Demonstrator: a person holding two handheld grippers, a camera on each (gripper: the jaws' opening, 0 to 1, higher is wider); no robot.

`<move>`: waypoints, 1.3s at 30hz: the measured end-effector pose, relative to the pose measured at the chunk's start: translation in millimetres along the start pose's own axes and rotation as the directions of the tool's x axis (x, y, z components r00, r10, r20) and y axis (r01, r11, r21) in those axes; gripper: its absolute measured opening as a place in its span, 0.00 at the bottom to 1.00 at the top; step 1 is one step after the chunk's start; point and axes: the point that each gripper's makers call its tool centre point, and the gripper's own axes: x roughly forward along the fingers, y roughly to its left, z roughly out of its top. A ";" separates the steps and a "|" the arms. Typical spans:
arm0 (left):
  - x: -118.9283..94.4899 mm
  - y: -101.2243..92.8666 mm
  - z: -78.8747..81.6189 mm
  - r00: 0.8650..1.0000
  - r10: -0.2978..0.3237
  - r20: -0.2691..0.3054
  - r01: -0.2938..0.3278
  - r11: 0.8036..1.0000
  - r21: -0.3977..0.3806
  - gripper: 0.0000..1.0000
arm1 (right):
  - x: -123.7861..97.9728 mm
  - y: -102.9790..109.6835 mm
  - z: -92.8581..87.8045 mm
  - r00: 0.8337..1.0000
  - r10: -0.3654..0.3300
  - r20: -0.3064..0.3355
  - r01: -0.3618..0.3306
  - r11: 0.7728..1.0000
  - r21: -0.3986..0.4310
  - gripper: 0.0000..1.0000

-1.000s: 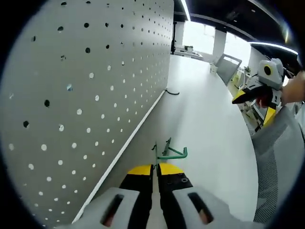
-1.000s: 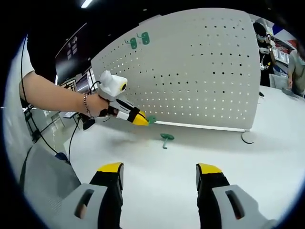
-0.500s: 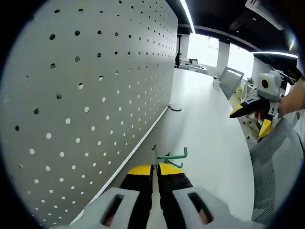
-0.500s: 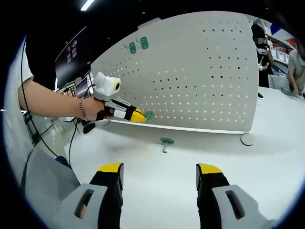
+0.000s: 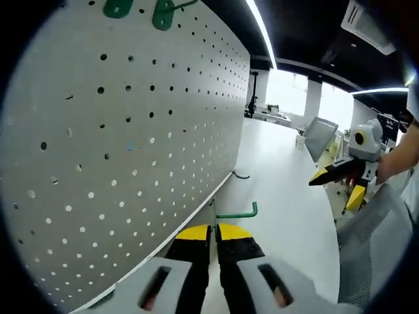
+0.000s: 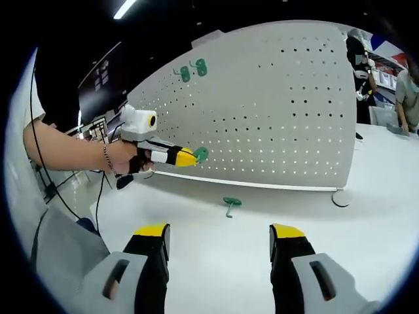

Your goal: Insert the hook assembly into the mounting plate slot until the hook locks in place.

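My left gripper (image 5: 214,227) is shut on a green wire hook (image 5: 239,213), held in the air close to the face of the white pegboard (image 5: 118,150). In the right gripper view, that gripper (image 6: 186,157) carries the hook's green plate (image 6: 201,154) in front of the pegboard (image 6: 275,111), a person's hand behind it. Two green hooks (image 6: 185,73) (image 6: 200,66) hang high on the board, also visible as hooks (image 5: 118,8) (image 5: 163,13) overhead. Another green hook (image 6: 231,203) lies on the table. My right gripper (image 6: 219,232) is open and holds nothing; it hovers above the table (image 6: 262,261).
The pegboard stands on round feet (image 6: 340,196) at the table's far side. My right gripper (image 5: 340,180) shows at the right, beside a grey chair back (image 5: 366,242). People (image 6: 406,91) stand at the far right behind another table.
My left gripper has risen with the hook from near the table to about mid-height of the pegboard. My right gripper stays open in about the same place.
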 end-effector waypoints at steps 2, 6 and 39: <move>-3.9 0.1 3.7 1.000 0.011 0.017 -0.011 1.000 0.007 0.03 | 0.0 0.7 0.3 1.000 0.000 0.003 0.000 1.000 0.001 0.59; -10.9 -1.9 12.3 0.999 0.017 0.051 -0.018 1.000 0.007 0.03 | -0.4 1.8 0.4 1.000 0.002 0.007 -0.002 1.000 0.005 0.59; -67.6 -36.8 79.0 0.941 0.042 0.335 -0.047 0.999 0.006 0.03 | -2.2 6.0 6.9 0.999 0.012 0.035 -0.012 1.000 0.002 0.60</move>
